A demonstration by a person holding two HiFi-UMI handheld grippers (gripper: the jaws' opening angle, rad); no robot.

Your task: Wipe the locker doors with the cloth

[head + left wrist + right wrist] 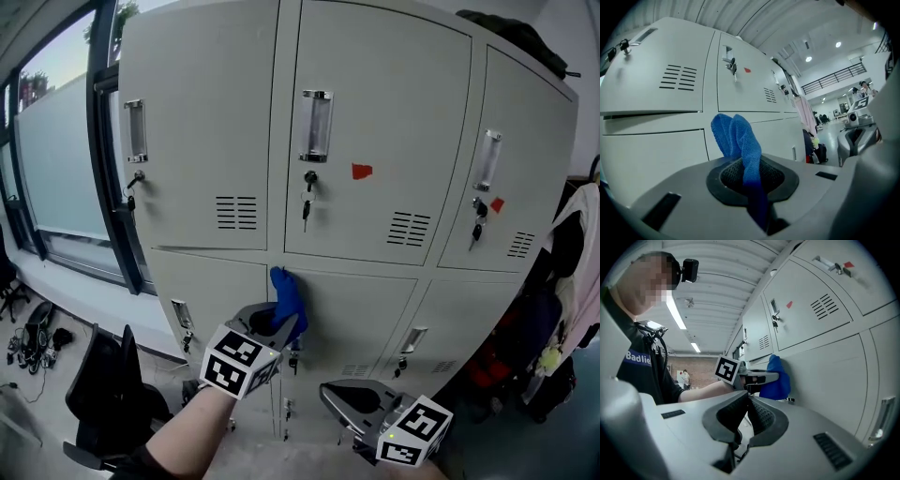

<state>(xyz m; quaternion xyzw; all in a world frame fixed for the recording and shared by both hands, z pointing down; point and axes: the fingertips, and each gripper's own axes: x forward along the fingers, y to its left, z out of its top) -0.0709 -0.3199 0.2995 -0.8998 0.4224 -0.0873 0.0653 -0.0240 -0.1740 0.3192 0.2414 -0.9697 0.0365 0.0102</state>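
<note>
In the head view a bank of pale grey lockers [375,141] fills the frame, three doors across the top row and more below, each with a metal handle [316,125], a vent and keys [307,202] in the lock. The left gripper [272,321], at lower centre, is clamped on a bright blue cloth [287,295]. The cloth stands up out of the jaws as a bunched strip and sits at the top of the lower row, over the seam between the lower left and lower middle doors. The right gripper [349,398] hangs lower and to the right of it, apart from the lockers. A black chair [105,380] is at lower left

In the left gripper view the jaws are closed on the cloth, which shows a coarse mesh weave. It rises in two folded lobes at the centre of the frame, with a darker tail running down between the pads toward the camera. The lower door lies just behind it

In the right gripper view that gripper's jaws are brought together with nothing between them. Beyond them, at mid-frame, the cloth looks like a rounded blue bundle lying against the lower door, with a marker cube [727,369] to its left
</note>
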